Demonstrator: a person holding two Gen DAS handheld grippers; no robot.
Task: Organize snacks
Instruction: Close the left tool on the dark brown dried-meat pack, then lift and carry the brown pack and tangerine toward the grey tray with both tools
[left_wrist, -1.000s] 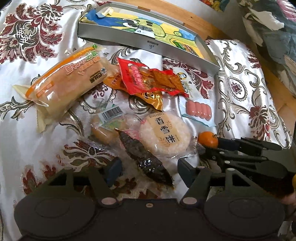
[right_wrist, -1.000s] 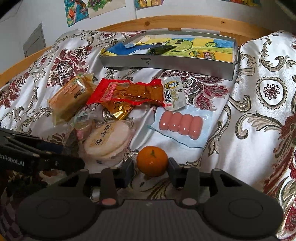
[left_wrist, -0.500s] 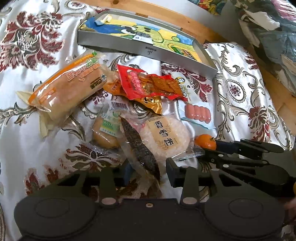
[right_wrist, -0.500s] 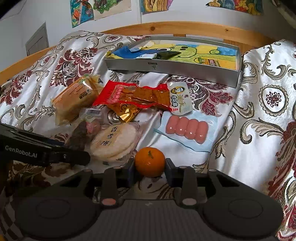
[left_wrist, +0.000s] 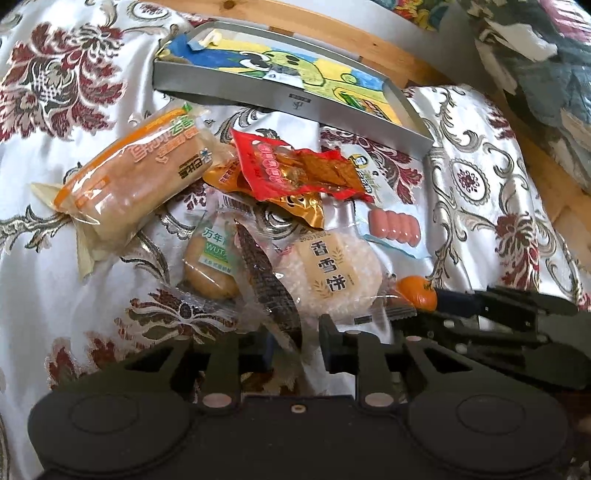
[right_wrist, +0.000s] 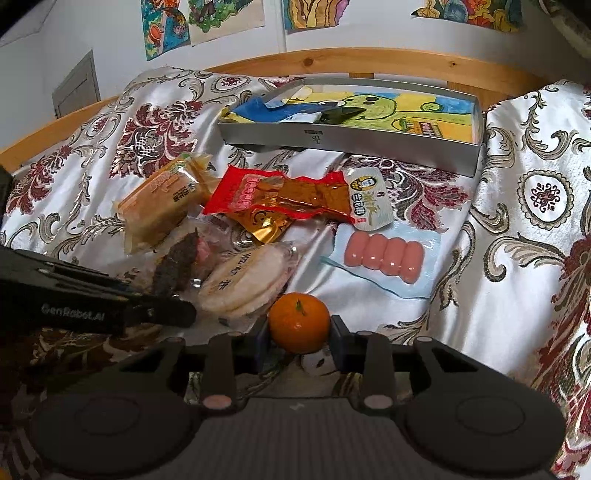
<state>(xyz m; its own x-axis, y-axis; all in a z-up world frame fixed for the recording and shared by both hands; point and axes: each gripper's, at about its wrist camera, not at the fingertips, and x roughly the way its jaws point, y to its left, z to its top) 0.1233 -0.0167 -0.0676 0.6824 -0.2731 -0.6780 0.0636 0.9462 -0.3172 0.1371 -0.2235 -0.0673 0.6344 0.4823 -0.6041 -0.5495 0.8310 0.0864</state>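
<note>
Snacks lie in a heap on a floral satin cloth. My left gripper is shut on the clear wrapper of a dark brown snack stick, lifted a little; the stick also shows in the right wrist view. My right gripper is shut on a small orange, which also shows in the left wrist view. Beside them lie a round rice cracker pack, a bread pack, a red snack pack and a pack of pink sausages.
A grey metal tray lined with a cartoon drawing stands at the back of the cloth, holding some wrappers. A small bun pack and a gold packet lie in the heap. A wooden rail runs behind.
My left gripper has closed on the dark stick's wrapper and raised it. My right gripper has tightened on the orange and lifted it slightly off the cloth.
</note>
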